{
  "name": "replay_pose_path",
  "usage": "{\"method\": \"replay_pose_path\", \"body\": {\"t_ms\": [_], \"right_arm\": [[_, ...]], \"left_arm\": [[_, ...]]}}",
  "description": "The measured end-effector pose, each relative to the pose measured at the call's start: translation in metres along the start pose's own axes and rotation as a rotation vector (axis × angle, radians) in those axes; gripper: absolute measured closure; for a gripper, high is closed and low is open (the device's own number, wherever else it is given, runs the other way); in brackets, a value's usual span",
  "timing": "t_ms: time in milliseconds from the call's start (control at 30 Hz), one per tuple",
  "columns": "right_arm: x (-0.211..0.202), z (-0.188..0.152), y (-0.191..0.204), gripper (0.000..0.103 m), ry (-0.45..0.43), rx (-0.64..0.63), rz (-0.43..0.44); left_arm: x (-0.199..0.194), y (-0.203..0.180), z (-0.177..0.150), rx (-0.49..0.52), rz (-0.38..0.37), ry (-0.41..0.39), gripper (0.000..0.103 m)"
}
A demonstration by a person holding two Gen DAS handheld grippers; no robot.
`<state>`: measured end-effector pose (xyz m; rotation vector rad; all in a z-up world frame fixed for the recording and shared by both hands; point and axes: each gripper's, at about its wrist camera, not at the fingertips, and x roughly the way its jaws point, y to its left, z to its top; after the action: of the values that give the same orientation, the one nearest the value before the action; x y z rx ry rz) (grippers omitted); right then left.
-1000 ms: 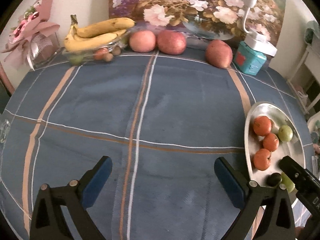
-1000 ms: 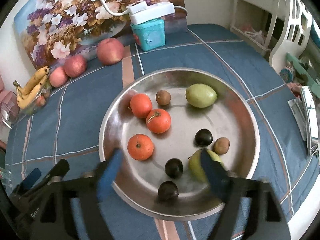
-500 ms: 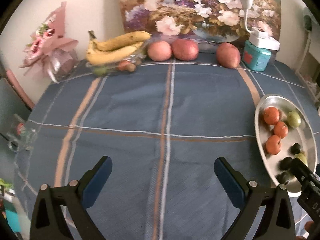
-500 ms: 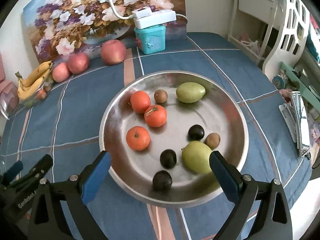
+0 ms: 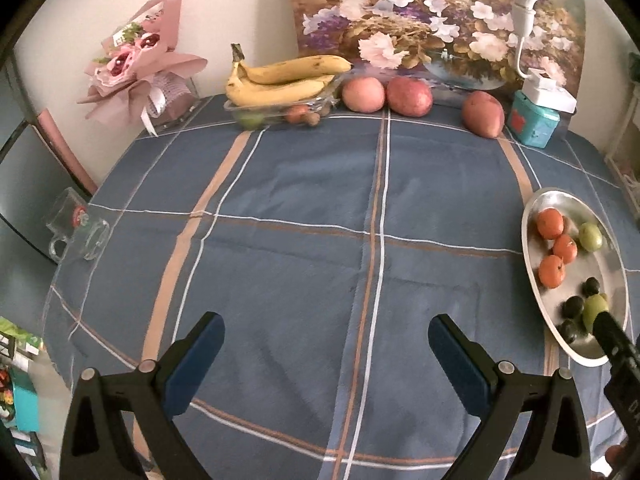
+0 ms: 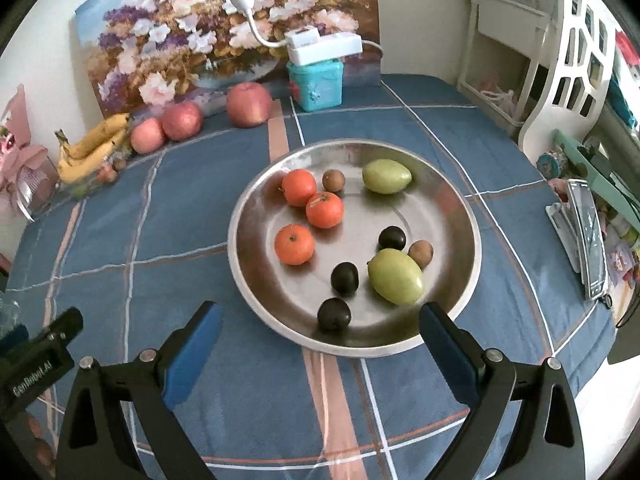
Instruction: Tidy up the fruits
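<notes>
A round metal plate [image 6: 448, 196] lies on the blue checked tablecloth and holds three oranges [image 6: 294, 244], two green fruits [image 6: 395, 276], three dark plums [image 6: 344, 278] and two small brown fruits [image 6: 421, 253]. My right gripper [image 6: 320, 344] hovers open just short of the plate's near rim, nothing between its fingers. In the left wrist view my left gripper [image 5: 326, 354] is open over bare cloth, with the plate [image 5: 538, 204] at the far right. Three red apples [image 5: 409, 96] and a clear tray with bananas [image 5: 280, 78] stand along the back wall.
A teal box [image 5: 534, 124] with a white power strip and lamp stands at the back right. A pink bouquet [image 5: 140, 68] is at the back left, a glass mug [image 5: 78, 232] at the table's left edge. A white chair [image 6: 568, 80] stands beyond the right edge.
Both grippers have pulled back and up from the table, so more of the cloth and plate shows. The right gripper, blurred a second ago, is steady now. The fruit has not moved.
</notes>
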<state>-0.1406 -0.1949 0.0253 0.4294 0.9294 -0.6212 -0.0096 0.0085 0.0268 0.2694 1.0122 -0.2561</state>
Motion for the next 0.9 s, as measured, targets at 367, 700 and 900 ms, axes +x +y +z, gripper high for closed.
{"method": "replay_pose_path", "body": {"t_ms": [367,700,900], "right_arm": [[-0.013,-0.004,0.009,0.005,-0.027,-0.027,0.000],[-0.012,-0.004,0.009,0.005,-0.019,-0.027,-0.006],[-0.012,-0.004,0.008,0.005,-0.009,-0.027,-0.007]], "left_arm": [[-0.009,0.006,0.000,-0.016,0.008,-0.013,0.000],[-0.006,0.005,-0.001,-0.015,0.002,0.008,0.000],[-0.004,0.007,-0.001,-0.020,-0.004,0.018,0.000]]}}
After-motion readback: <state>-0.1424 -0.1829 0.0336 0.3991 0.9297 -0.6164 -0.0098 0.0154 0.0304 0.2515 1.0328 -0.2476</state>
